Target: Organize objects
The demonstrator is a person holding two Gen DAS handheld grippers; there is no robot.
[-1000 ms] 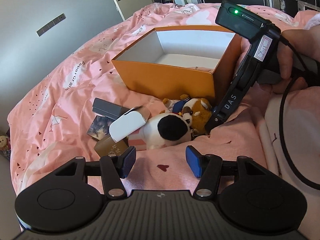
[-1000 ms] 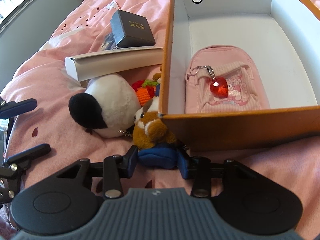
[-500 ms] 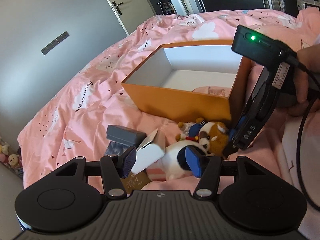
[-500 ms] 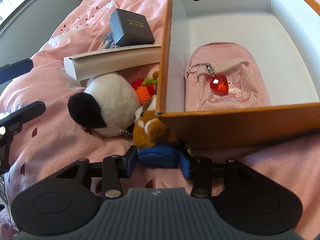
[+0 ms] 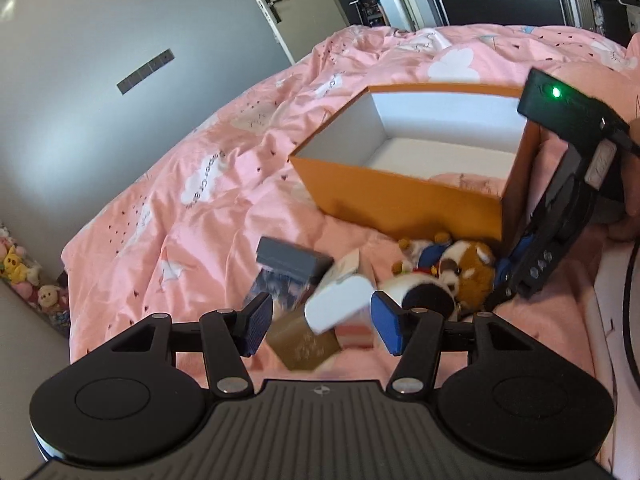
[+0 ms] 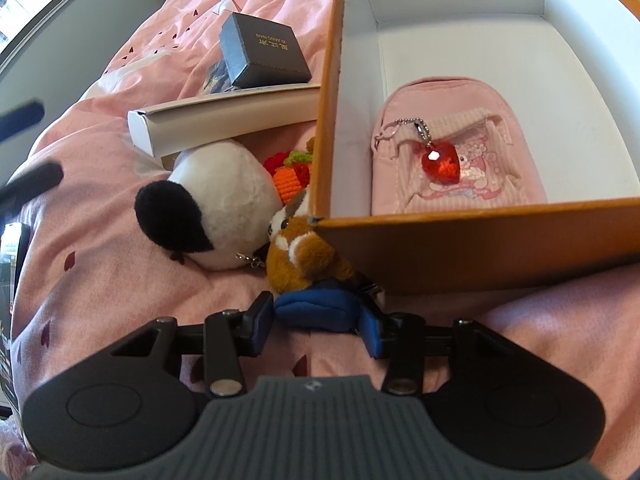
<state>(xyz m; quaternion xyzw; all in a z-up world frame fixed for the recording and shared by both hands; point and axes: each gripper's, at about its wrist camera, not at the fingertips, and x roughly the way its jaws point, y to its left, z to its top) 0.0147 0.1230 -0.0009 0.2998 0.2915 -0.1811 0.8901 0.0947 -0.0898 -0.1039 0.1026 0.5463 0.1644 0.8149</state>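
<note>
Right now my right tool point(image 6: 316, 322) has its pads against the blue part of the brown plush point(image 6: 308, 254) beside the orange box point(image 6: 480, 240) on the bed point(image 6: 80, 240); my left tool point(image 5: 320, 322) hovers open, empty.

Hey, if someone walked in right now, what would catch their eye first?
Probably the big orange box on the pink bedspread, holding a pink pouch with a red heart charm. Next, the jumble beside it: a black-and-white plush, a brown plush and a dark grey box.
</note>
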